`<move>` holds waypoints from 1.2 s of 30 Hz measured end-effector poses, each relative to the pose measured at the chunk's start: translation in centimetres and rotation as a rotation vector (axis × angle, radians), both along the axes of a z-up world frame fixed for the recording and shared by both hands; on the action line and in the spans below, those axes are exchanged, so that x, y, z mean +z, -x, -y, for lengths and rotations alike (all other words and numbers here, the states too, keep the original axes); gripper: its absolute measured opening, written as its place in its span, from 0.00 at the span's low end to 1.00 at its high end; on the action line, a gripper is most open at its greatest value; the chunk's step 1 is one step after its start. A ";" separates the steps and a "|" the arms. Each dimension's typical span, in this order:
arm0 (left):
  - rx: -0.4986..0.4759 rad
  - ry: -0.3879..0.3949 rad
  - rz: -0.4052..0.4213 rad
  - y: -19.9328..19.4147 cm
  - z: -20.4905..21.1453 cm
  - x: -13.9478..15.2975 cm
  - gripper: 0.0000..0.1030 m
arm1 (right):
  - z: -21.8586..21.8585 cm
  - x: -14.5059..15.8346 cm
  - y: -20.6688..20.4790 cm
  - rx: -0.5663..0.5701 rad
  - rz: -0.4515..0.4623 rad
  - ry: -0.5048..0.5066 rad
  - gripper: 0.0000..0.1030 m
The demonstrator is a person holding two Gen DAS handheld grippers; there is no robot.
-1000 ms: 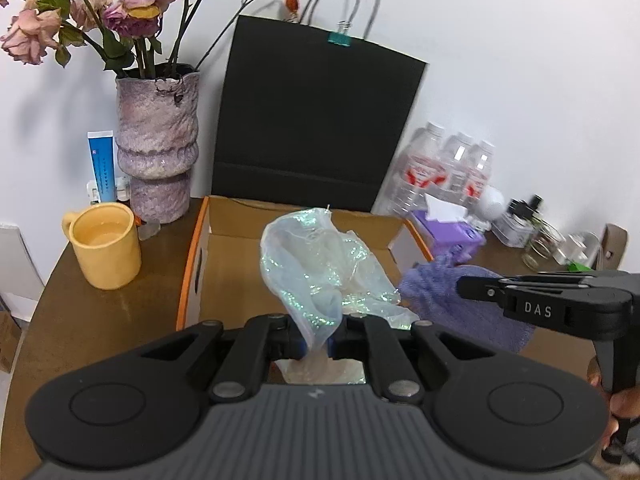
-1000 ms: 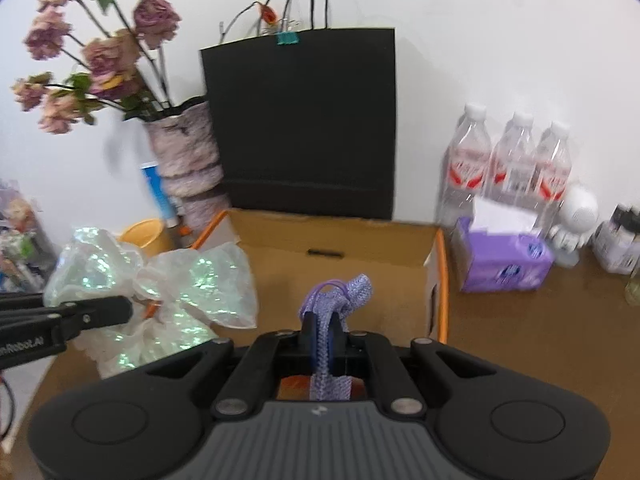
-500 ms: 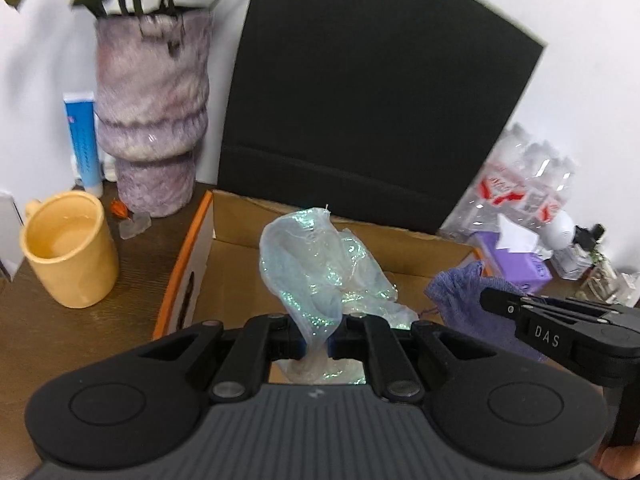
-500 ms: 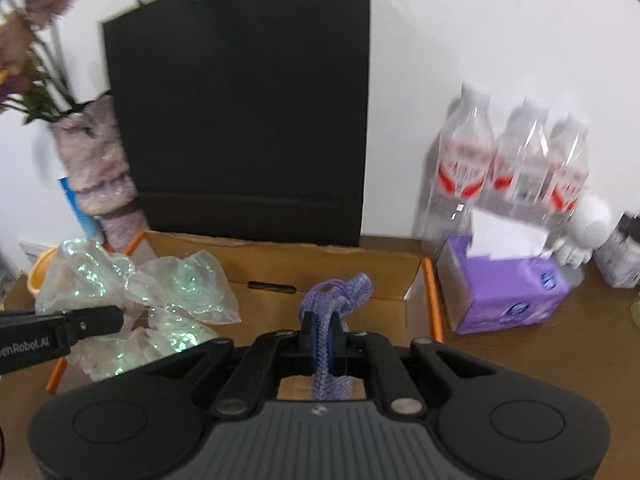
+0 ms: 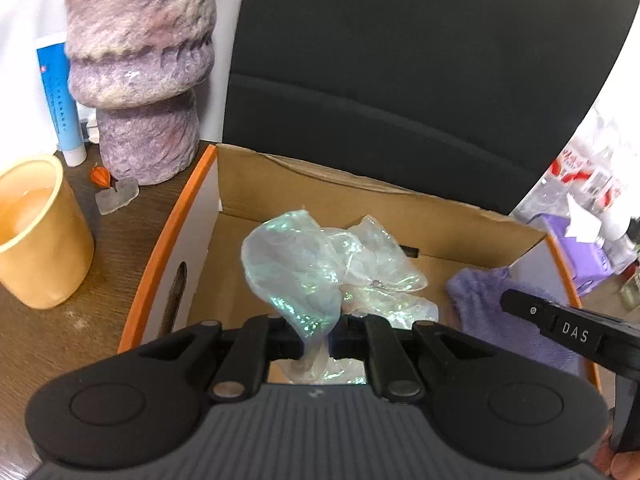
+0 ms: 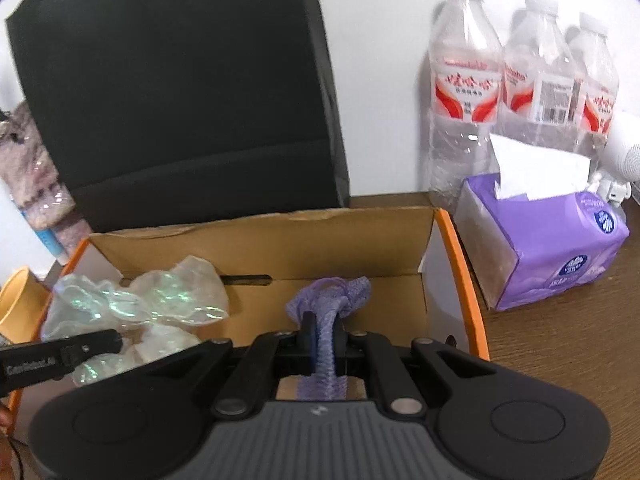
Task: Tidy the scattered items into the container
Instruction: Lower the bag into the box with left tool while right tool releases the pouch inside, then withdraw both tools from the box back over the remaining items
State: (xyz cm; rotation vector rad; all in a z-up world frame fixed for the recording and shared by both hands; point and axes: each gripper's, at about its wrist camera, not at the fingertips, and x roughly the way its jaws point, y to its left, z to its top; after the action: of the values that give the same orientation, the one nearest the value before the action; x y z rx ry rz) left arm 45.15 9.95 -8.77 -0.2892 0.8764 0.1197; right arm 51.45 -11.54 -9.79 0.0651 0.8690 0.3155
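Cardboard box (image 5: 256,184) with orange edges sits open on the brown wooden table (image 5: 60,340), and both grippers hang over its inside. The left gripper (image 5: 314,330) is clenched on a crumpled iridescent plastic bag (image 5: 304,276), whose loose folds billow up ahead of the jaws above the box floor. In the right wrist view the same bag (image 6: 132,304) fills the box's left half, with the left gripper's black finger (image 6: 60,354) lying across it. The right gripper (image 6: 324,330) is pinched tight on a lilac knitted cloth (image 6: 326,312); a bunch of it stands above the jaws and a strip runs back between them, over the right half of the box. From the left wrist camera the cloth (image 5: 480,304) shows as a purple heap near the box's right wall. Behind the box stands a black paper bag (image 6: 176,92). A yellow mug (image 5: 38,236) and a mottled purple vase (image 5: 140,68) stand left of the box; a purple tissue pack (image 6: 548,244) and three water bottles (image 6: 520,92) stand to its right.
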 end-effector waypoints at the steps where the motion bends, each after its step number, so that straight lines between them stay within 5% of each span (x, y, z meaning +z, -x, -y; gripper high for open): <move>1: -0.009 -0.015 -0.012 -0.2 0.3 -0.1 0.16 | 0.1 -0.3 -0.2 -0.005 -0.013 0.004 0.09; 5: -0.002 -0.091 -0.060 -0.8 1.0 -0.5 0.30 | 0.3 -1.2 -0.8 -0.017 -0.068 0.010 0.16; 7: 0.013 -0.087 -0.066 -0.8 0.9 -0.5 0.54 | 0.5 -1.4 -0.9 -0.009 -0.085 -0.004 0.21; 10: -0.001 -0.041 -0.038 -0.4 0.6 0.0 0.60 | 0.6 -0.7 -0.5 0.000 -0.046 -0.018 0.46; 14: 0.001 -0.068 0.013 0.5 0.8 1.3 0.85 | 0.5 1.1 0.6 0.014 0.006 -0.031 0.88; 19: 0.004 -0.046 0.089 1.9 0.6 3.1 0.97 | 0.0 3.3 1.9 0.047 0.062 -0.001 0.98; 36: -0.020 -0.055 0.170 9.0 2.0 7.4 1.00 | 0.9 6.5 9.8 0.127 0.103 0.055 1.00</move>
State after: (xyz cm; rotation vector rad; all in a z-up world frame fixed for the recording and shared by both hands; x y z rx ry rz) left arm 36.20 7.91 -1.40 -0.2352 0.7065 0.0992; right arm 41.69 -12.45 -3.24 -0.0574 0.7805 0.4099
